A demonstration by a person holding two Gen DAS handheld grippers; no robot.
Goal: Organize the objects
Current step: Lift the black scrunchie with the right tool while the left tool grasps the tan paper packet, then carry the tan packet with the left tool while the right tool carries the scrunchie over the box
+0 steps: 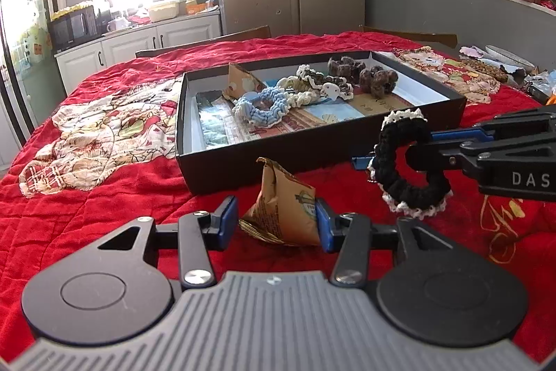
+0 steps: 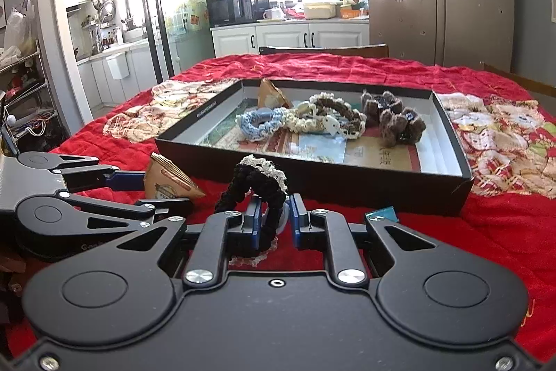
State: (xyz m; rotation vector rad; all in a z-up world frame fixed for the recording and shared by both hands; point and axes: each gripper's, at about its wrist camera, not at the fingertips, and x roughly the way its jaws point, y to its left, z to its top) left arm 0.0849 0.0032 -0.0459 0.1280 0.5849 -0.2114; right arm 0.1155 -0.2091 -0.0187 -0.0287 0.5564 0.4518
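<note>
The box (image 1: 312, 159), black and shallow, sits mid-table on the red quilt (image 1: 104, 204), its near wall facing both grippers. Inside lie a blue scrunchie (image 1: 262, 110) toward the left, a cream-and-brown one (image 1: 323, 84) in the middle, two fuzzy brown ones (image 1: 377, 80) toward the right far corner, and a brown paper packet (image 1: 239, 82) against the far wall. On the quilt just in front of the near wall, the left gripper (image 1: 278, 225) has a second packet (image 1: 283, 211) between its half-spread blue pads, both pads touching its sides. To its right the right gripper (image 2: 276, 218) pinches a black scrunchie (image 2: 259, 183) with white trim, jaws narrow on the band, the loop standing up above the quilt, near the box's near wall.
</note>
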